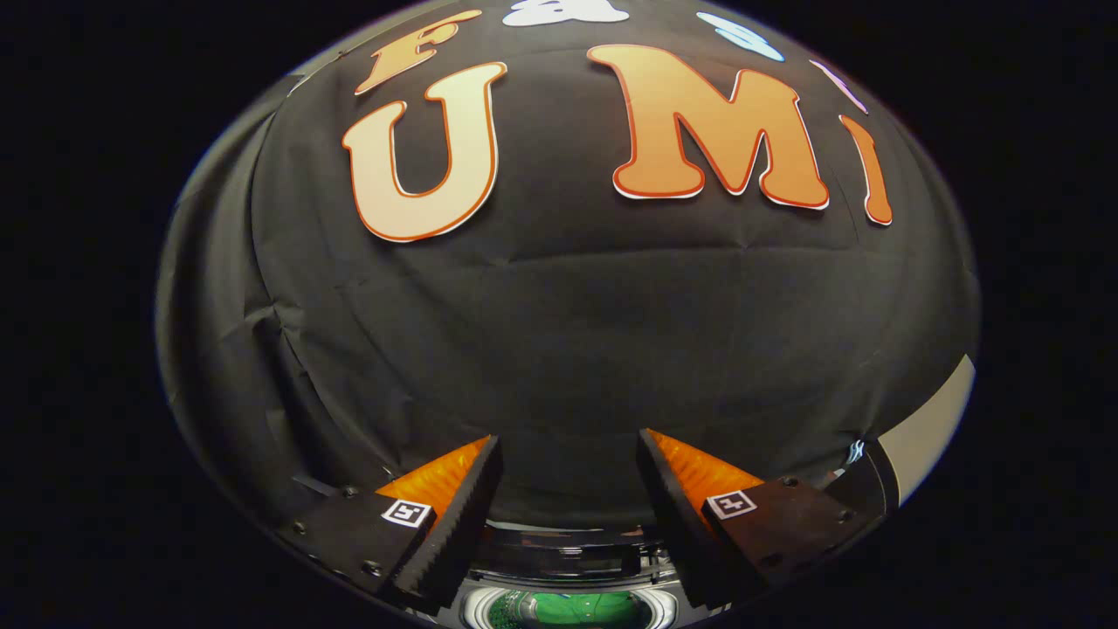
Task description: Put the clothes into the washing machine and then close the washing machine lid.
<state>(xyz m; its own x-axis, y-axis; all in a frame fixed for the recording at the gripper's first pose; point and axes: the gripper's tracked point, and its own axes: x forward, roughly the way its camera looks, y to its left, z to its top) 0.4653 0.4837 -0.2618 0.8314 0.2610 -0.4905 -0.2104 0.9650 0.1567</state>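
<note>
We held the gripper (pixel 569 454) with fingers spread wide and empty; below and between them sat the washing machine (pixel 572 559), green clothes (pixel 576 607) inside its drum.

Hand-held gripper (pixel 569 454) agape; nothing held

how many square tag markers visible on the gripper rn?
2. One marker sits on the left finger mount, the other marker on the right finger mount. The gripper is open, nothing between its fingers. More tags may be hidden.
</note>
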